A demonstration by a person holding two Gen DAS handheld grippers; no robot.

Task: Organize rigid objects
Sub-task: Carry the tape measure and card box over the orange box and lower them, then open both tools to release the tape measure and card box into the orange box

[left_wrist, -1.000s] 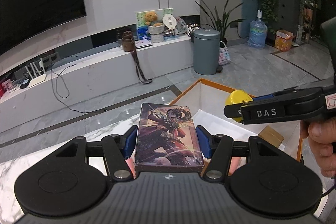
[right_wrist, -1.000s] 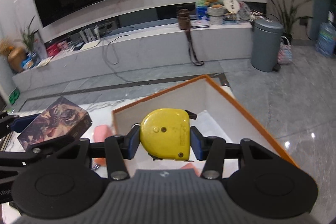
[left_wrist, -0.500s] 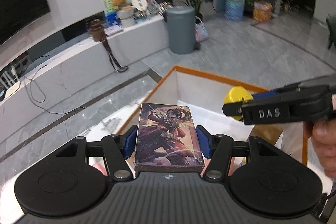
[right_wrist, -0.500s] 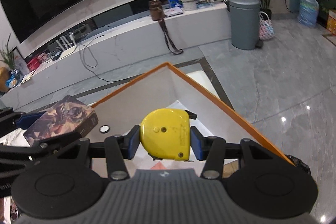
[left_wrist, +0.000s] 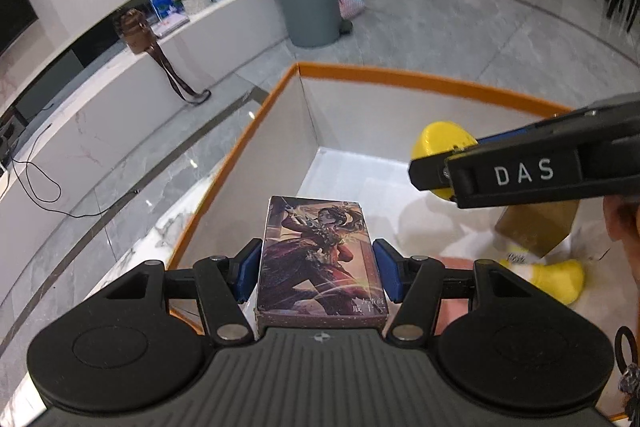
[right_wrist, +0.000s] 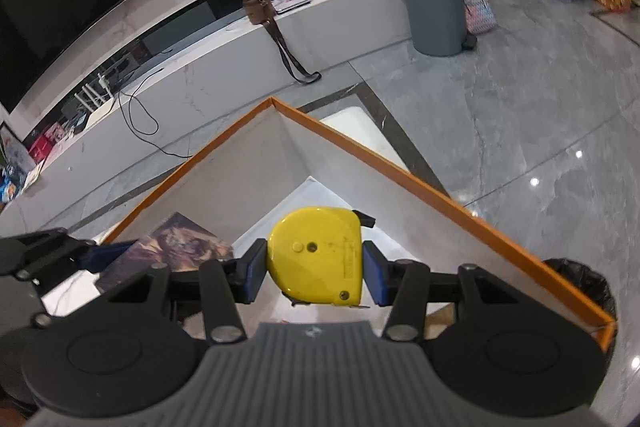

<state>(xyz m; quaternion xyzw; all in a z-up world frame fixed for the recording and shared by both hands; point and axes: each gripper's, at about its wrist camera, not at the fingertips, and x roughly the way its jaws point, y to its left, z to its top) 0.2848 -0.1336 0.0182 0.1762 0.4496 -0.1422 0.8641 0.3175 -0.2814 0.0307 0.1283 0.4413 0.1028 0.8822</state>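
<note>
My left gripper (left_wrist: 318, 273) is shut on an illustrated card box (left_wrist: 320, 259) and holds it over the open orange-rimmed box (left_wrist: 400, 77). My right gripper (right_wrist: 314, 271) is shut on a yellow tape measure (right_wrist: 316, 255), also held above the box interior (right_wrist: 400, 163). In the left wrist view the right gripper (left_wrist: 520, 175) reaches in from the right with the tape measure (left_wrist: 438, 143). In the right wrist view the card box (right_wrist: 176, 247) and the left gripper (right_wrist: 60, 255) show at the left.
Inside the box lie a brown cardboard piece (left_wrist: 536, 227) and a yellow and white soft item (left_wrist: 548, 275). The box stands on a marble tabletop (left_wrist: 160, 223). Beyond are grey floor tiles, a grey bin (right_wrist: 436, 7) and a white TV bench (right_wrist: 240, 67).
Both grippers have moved forward and tilted down over the orange-rimmed box, so its interior fills more of each view. Both keep their hold.
</note>
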